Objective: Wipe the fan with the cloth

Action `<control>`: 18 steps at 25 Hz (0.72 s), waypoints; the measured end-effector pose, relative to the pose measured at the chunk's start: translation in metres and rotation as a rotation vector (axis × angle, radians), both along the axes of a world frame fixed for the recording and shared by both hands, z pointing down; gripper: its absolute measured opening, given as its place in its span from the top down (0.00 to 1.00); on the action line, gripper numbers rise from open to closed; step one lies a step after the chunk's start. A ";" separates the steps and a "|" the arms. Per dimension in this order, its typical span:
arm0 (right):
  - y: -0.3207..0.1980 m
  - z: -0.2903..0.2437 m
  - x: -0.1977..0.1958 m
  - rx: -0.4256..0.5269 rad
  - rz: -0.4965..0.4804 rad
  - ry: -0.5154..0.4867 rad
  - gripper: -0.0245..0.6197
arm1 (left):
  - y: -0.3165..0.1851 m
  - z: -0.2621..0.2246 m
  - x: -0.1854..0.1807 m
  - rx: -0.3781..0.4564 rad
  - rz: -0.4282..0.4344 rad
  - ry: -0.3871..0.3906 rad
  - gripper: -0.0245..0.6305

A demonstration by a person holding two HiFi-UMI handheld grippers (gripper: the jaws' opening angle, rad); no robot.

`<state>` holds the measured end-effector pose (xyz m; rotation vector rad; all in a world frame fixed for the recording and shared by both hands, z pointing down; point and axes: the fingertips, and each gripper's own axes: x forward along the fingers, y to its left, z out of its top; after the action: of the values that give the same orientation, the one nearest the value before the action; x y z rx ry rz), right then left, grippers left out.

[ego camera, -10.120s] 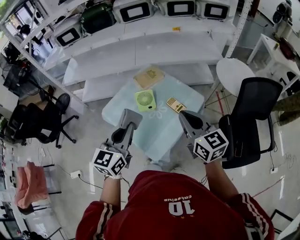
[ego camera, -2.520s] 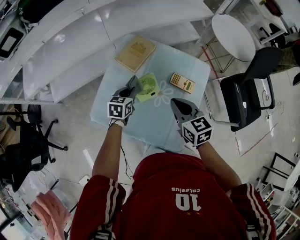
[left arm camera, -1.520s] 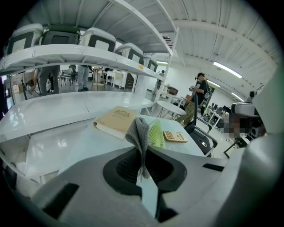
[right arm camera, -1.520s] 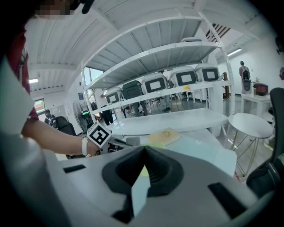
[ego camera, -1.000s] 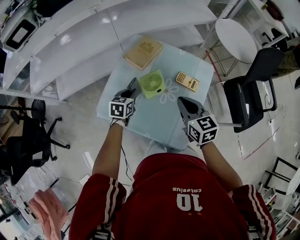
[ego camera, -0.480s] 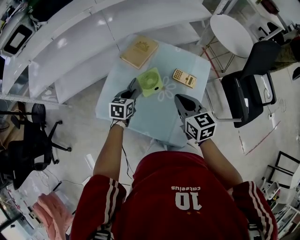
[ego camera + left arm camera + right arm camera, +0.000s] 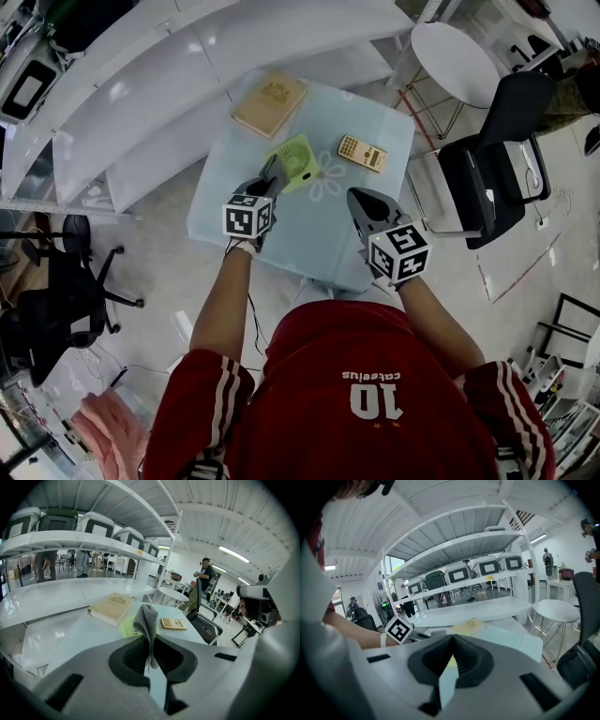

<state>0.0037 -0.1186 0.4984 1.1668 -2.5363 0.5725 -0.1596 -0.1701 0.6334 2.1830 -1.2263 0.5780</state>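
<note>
A green fan stands on the pale blue table, its face tilted. My left gripper is at the fan's left edge, shut on a grey cloth that sticks up from between its jaws. In the left gripper view the fan shows as a green patch just behind the cloth. My right gripper hovers over the table's near right part, apart from the fan, with its jaws together and nothing in them. In the right gripper view the left gripper's marker cube shows to the left.
A tan book lies at the table's far left and a yellow calculator to the fan's right. White shelving runs behind the table. A black office chair and a round white table stand to the right.
Ten seconds ago both grippers were short of the table; the left one has since reached the fan. Over the last second the fan has tilted a little, and the right gripper has hardly moved.
</note>
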 end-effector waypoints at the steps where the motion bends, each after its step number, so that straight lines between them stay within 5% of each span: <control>1: 0.000 0.000 0.002 -0.001 0.002 -0.001 0.96 | -0.001 0.000 0.003 0.000 0.004 0.001 0.92; 18: -0.017 0.027 0.031 -0.068 0.064 -0.008 0.96 | -0.017 0.013 0.053 -0.019 0.050 0.024 0.92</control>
<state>0.0346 -0.1354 0.5256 1.2272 -2.4734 0.6742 -0.1071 -0.1870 0.6461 2.2038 -1.1519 0.5806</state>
